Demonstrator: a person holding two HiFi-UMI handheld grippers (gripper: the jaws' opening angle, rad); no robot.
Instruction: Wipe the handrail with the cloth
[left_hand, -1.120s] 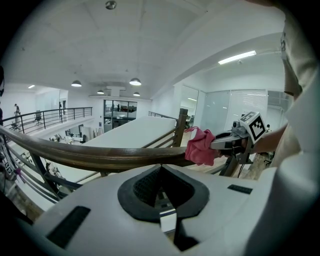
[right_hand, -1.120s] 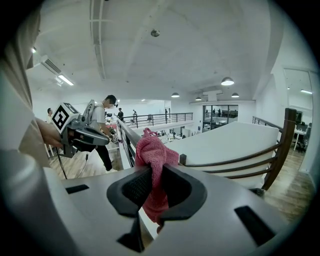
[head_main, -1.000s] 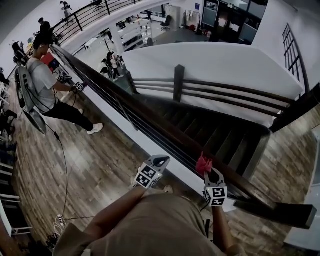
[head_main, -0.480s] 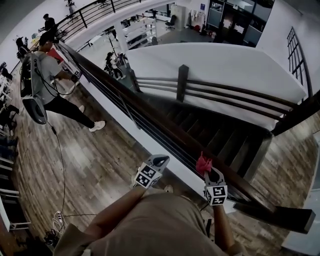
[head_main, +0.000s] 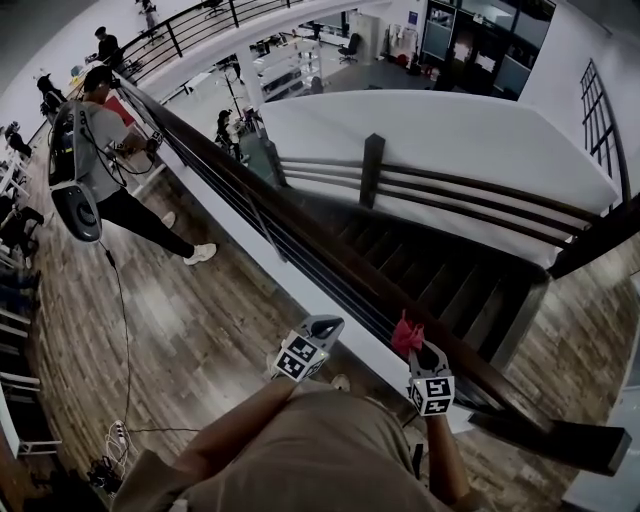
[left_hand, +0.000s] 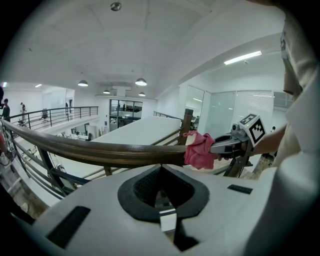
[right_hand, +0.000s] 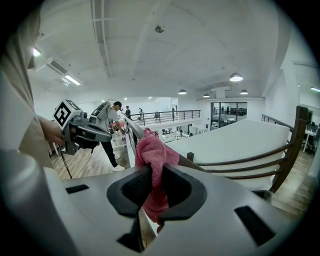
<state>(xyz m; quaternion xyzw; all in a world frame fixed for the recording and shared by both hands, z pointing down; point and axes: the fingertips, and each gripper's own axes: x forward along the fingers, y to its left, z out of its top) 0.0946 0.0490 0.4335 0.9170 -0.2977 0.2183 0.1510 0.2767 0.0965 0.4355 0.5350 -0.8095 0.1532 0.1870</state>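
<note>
A dark wooden handrail (head_main: 300, 235) runs diagonally across an open upper level with a wood-plank floor (head_main: 190, 330). A staircase (head_main: 450, 280) drops away on its far side, and white walls and ceiling lights surround it. Another person (head_main: 100, 170) stands further along the rail. The pink cloth (head_main: 406, 333) sits bunched on top of the handrail, pinched tight between the jaws of the right claw (head_main: 412, 346), with most of it bulging past the tips. The left claw (head_main: 322, 325) hangs just short of the rail, apart from the cloth, with its jaws together on nothing.
</note>
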